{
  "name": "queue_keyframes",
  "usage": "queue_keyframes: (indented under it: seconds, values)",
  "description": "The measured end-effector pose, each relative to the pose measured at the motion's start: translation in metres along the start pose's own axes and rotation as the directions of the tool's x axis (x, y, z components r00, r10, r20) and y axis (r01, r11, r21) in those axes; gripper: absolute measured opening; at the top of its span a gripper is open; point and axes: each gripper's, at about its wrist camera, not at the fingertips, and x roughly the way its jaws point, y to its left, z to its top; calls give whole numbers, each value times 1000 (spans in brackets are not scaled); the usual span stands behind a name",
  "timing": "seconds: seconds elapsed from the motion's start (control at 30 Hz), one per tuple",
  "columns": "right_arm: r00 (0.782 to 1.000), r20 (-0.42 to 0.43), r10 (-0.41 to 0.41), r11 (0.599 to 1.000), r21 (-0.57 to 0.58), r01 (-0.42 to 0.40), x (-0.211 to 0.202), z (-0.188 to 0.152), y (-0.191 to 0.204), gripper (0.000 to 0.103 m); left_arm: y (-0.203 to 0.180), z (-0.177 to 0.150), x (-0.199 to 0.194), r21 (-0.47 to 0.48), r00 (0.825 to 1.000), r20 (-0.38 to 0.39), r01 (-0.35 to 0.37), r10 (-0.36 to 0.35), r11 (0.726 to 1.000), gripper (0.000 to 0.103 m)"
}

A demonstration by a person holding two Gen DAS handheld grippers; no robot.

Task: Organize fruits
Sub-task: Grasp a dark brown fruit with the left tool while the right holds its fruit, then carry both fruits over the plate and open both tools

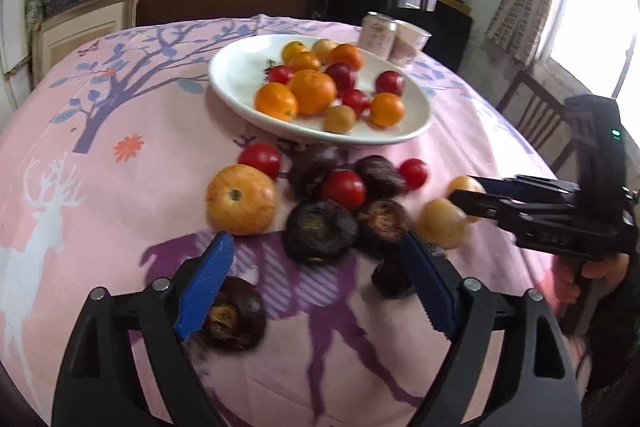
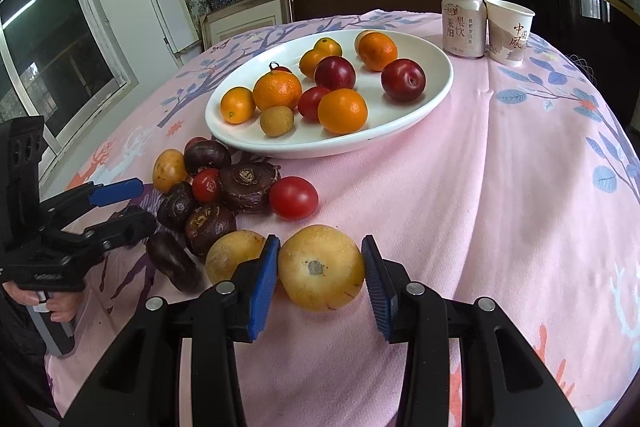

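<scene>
Jaws of the right gripper stand apart around a yellow fruit; left gripper also open. Closing off-centre may roll it into its neighbour.

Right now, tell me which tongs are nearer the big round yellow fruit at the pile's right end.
Right. The right tongs straddle the big round yellow fruit; the left tongs sit across the pile, among the dark fruits.
</scene>
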Motion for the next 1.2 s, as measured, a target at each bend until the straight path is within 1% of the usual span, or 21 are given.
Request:
queue_keyframes:
  seconds: [0.07, 0.13, 0.17, 0.27, 0.4, 0.5, 0.53, 0.57, 0.63, 0.7, 0.8, 0.93, 1.0, 1.1, 1.2]
  values:
    - [1000, 0, 1, 1000, 2, -1, 0, 0, 0, 42, -15, -6, -5, 46, 1000, 2, -6, 6, 999, 83]
    - [1000, -1, 2, 1000, 3, -2, 0, 0, 0, 42, -31, -14, -6, 113, 1000, 4, -23, 23, 993, 88]
    - [1000, -2, 3, 1000, 4, -3, 0, 0, 0, 42, -37, -17, -5, 135, 1000, 0, -22, 23, 991, 88]
    - [1000, -2, 9, 1000, 10, -9, -2, -2, -1, 42, -54, -23, 1, 193, 999, -36, -10, 17, 981, 88]
    - [1000, 1, 28, 999, 30, -28, -6, -7, -5, 42, -70, -30, 6, 240, 997, -73, 16, 2, 971, 88]
    - [1000, 1, 25, 999, 30, -26, -7, -7, -7, 42, -79, -33, 14, 248, 994, -110, 15, 13, 969, 87]
    - [1000, 1, 22, 999, 26, -22, -7, -7, -7, 42, -81, -34, 17, 236, 991, -130, 18, 14, 972, 77]
    - [1000, 1, 20, 1000, 24, -20, -7, -7, -6, 42, -84, -36, 19, 223, 990, -139, 14, 17, 975, 72]
    - [1000, 1, 20, 999, 24, -20, -8, -7, -7, 42, -91, -36, 20, 217, 992, -123, -4, 31, 976, 60]
    - [1000, 1, 20, 1000, 24, -20, -8, -7, -6, 42, -95, -34, 23, 215, 991, -108, -56, 81, 975, 42]
    - [1000, 2, 18, 1000, 22, -18, -8, -7, -6, 42, -94, -33, 23, 202, 991, -101, -61, 82, 978, 42]
    - [1000, 1, 15, 1000, 26, -15, -9, -7, -7, 42, -90, -29, 22, 179, 993, -105, -43, 62, 983, 42]
    - [1000, 3, 9, 999, 31, -9, -10, -7, -8, 42, -88, -28, 19, 176, 993, -95, -56, 74, 983, 42]
    - [1000, 22, 14, 999, 40, -15, -17, -6, -9, 42, -86, -22, 11, 192, 993, -50, -93, 104, 977, 42]
    - [997, 76, 10, 999, 39, -13, -28, 2, -8, 42, -72, -5, -1, 161, 993, -7, -118, 121, 980, 42]
